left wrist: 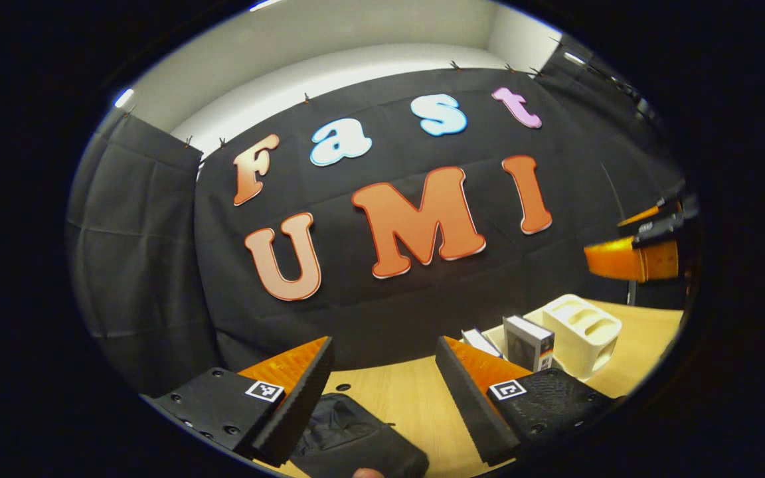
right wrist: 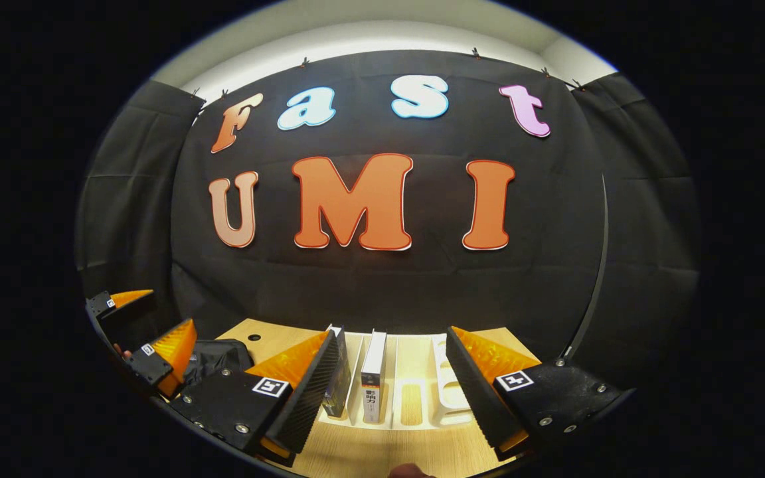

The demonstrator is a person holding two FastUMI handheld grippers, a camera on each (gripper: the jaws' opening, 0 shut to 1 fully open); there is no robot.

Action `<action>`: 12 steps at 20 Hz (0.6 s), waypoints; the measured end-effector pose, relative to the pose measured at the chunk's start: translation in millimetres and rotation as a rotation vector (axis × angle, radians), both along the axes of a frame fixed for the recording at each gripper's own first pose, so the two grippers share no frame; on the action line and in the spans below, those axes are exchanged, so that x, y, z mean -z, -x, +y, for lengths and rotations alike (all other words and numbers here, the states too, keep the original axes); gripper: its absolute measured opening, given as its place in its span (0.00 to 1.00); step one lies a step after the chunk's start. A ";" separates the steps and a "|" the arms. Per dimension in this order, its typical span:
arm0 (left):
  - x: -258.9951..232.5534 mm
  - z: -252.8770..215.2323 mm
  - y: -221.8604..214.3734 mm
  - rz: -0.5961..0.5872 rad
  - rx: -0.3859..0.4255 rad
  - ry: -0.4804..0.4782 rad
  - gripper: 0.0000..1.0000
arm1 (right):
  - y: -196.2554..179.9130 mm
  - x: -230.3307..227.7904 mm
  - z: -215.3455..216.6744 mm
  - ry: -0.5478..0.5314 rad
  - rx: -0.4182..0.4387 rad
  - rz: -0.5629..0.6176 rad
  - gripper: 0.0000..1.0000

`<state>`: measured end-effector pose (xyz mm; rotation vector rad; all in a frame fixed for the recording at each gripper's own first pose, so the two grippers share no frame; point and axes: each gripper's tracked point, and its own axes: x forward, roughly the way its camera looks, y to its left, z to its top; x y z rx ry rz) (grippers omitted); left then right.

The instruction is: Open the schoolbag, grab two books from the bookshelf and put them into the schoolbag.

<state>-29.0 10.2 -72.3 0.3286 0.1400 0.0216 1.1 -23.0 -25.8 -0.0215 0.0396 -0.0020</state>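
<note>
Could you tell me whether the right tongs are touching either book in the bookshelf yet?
Apart. The right gripper view shows the right tongs open, with the two books upright in the bookshelf beyond them, a gap all round.

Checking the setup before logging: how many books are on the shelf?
2. One book stands in the leftmost slot of the shelf; the other book stands in the next slot. The remaining slots look empty.

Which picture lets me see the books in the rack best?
The right gripper view: the two books stand upright in the white rack, straight ahead between the open right gripper fingers. The left gripper view shows them smaller, off to the side.
</note>
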 end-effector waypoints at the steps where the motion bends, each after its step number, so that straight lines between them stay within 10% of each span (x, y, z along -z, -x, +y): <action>1: 11.2 3.4 4.1 0.019 0.006 -0.039 0.96 | -2.5 3.3 -1.2 0.005 0.000 0.004 0.97; 12: 160.7 32.5 56.5 0.281 0.043 -0.447 0.96 | -24.9 54.9 -20.7 0.034 -0.019 0.086 0.97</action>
